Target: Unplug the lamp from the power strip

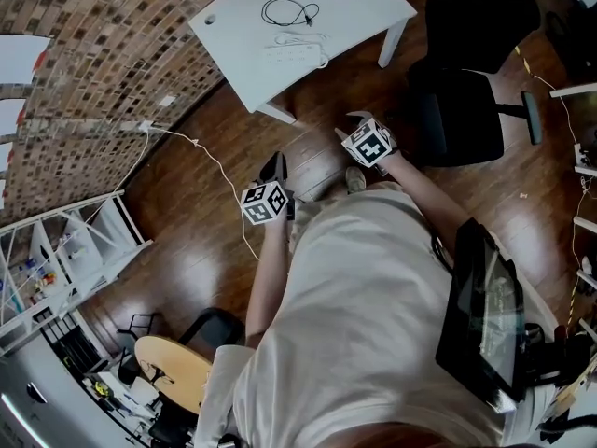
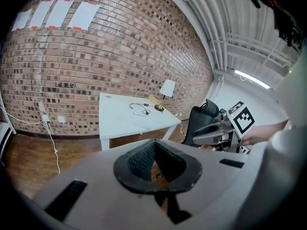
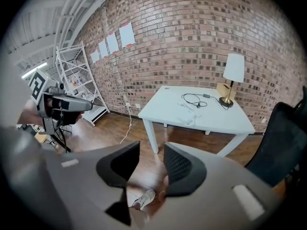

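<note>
The person is holding the left gripper [image 1: 277,168] pinched together and the right gripper [image 1: 359,119] parted, both empty (the lamp [image 3: 233,78] is sitting on a table [image 1: 242,54] well away, probably unreached).

A white table [image 1: 238,40] stood on the wooden floor [image 1: 205,222]. At its far end stood the lamp [image 3: 233,75], with a small tan box [image 3: 221,90] just beside it. A black cord [image 1: 287,10] lay coiled near the lamp's base. The white power strip [image 1: 297,56] lay nearer the front edge. A white cable [image 1: 219,171] trailed across the floor.
</note>
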Demonstrator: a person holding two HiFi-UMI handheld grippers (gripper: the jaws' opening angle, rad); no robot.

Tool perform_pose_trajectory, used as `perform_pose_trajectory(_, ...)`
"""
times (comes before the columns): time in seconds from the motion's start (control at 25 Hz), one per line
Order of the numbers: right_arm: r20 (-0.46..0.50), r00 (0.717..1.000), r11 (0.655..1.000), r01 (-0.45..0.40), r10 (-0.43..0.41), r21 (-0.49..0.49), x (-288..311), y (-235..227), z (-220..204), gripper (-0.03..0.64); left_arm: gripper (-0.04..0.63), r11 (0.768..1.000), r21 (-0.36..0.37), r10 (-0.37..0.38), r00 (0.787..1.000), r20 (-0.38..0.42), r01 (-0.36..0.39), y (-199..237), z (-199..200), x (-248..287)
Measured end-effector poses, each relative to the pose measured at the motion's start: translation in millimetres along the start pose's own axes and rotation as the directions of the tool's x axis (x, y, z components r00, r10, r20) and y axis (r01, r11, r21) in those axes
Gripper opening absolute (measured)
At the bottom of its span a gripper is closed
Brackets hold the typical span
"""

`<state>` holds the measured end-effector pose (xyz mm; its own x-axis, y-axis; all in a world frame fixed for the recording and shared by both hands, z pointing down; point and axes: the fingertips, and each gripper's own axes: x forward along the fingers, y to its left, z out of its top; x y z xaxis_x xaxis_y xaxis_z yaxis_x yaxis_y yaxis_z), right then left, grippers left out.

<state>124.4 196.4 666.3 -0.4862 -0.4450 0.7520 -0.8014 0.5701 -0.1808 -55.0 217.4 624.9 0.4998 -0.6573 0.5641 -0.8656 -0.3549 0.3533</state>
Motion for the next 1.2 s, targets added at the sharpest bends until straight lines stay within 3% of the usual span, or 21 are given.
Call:
perform_pose_trajectory(0.24,0.032,0.999,1.0,0.019,-0.019,0.013,11.8,7.3,7.0,0.155,0.002,0.997,-0.066,-0.031,0.998,-0.049,0.028,15.3,-6.9,-14.1)
perform_pose_trajectory(0.44,0.035,0.997,0.991,0.061,-0.065,0.12,20.2,12.2,9.8,0.152,0.002,0.983,-0.147,-0.121,0.989,-0.084,0.108,42.0,-5.9,-37.1)
perform_pose_trajectory(0.6,0.026,0.995,0.978,0.094,-0.1,0.186,29.9,15.6,10.1,0.146,0.003,0.971,-0.165,-0.19,0.979,-0.075,0.175,66.3,4.5,-46.4)
perform_pose_trajectory(0.76,0.014,0.993,0.969,0.108,-0.114,0.224,38.2,30.5,12.1,0.144,0.003,0.964,-0.178,-0.214,0.972,-0.093,0.195,92.1,3.6,-56.5)
perform_pose_trajectory(1.0,0.019,0.991,0.962,0.12,-0.129,0.244,53.1,53.7,30.1,0.141,0.003,0.938,-0.161,-0.324,0.941,-0.094,0.307,108.5,15.2,-66.1)
perform_pose_trajectory(1.2,0.034,0.992,0.961,0.107,-0.119,0.253,61.7,69.3,37.8,0.141,0.003,0.935,-0.147,-0.341,0.933,-0.119,0.323,118.0,17.5,-61.4)
